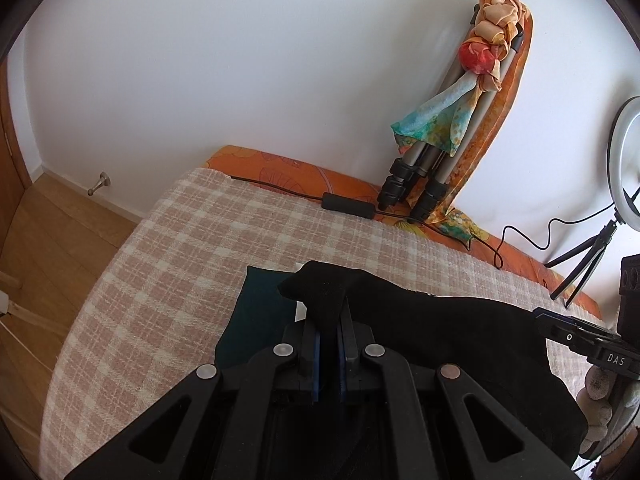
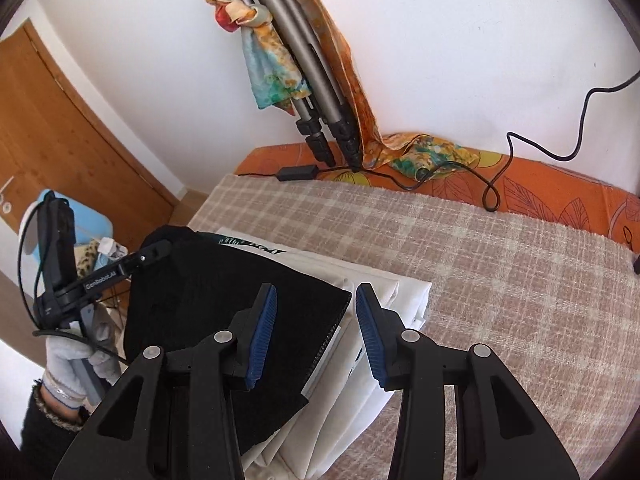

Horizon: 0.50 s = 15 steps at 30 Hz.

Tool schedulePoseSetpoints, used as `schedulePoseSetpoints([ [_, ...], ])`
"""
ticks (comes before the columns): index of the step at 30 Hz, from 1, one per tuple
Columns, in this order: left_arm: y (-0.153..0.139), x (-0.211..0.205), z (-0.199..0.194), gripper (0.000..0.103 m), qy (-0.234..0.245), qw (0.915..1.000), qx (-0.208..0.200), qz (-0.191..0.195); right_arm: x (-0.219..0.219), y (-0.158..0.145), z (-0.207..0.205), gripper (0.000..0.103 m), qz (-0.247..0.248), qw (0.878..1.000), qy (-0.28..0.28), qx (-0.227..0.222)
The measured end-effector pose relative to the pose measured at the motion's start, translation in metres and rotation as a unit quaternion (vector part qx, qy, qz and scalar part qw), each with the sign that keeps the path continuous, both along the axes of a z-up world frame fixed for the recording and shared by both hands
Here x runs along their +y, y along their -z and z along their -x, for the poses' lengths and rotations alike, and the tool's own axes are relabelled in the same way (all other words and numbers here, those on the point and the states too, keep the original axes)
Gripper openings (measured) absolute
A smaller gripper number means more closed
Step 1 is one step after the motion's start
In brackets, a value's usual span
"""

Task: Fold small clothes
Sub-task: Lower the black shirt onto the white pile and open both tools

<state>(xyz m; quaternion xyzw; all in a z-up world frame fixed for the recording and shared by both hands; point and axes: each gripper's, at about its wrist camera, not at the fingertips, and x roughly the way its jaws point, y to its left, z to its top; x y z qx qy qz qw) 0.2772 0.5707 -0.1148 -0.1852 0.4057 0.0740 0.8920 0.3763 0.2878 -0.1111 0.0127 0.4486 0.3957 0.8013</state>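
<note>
A black garment lies flat on a stack of folded white clothes on the checked bed blanket. My left gripper is shut on a bunched edge of the black garment; in the right wrist view the left gripper pinches the garment's far left corner. A dark teal cloth lies under it. My right gripper hovers open over the black garment's right edge, with nothing between its blue pads.
A tripod draped with coloured scarves leans on the wall at the bed's far edge. Beside the tripod lie a power adapter and cables. A ring light stands at the right. A gloved hand holds the left gripper.
</note>
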Motion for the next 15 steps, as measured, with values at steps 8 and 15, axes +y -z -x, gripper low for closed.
schedulePoseSetpoints([
  [8,-0.004,0.000,0.000,0.004,-0.003,0.9999,-0.008,-0.010,0.017,-0.017,0.008,0.005,0.050,0.995,-0.010,-0.086],
  [15,0.008,0.018,-0.018,0.035,-0.073,0.9961,0.018,-0.047,0.042,-0.013,-0.003,0.011,0.156,0.976,0.026,-0.149],
])
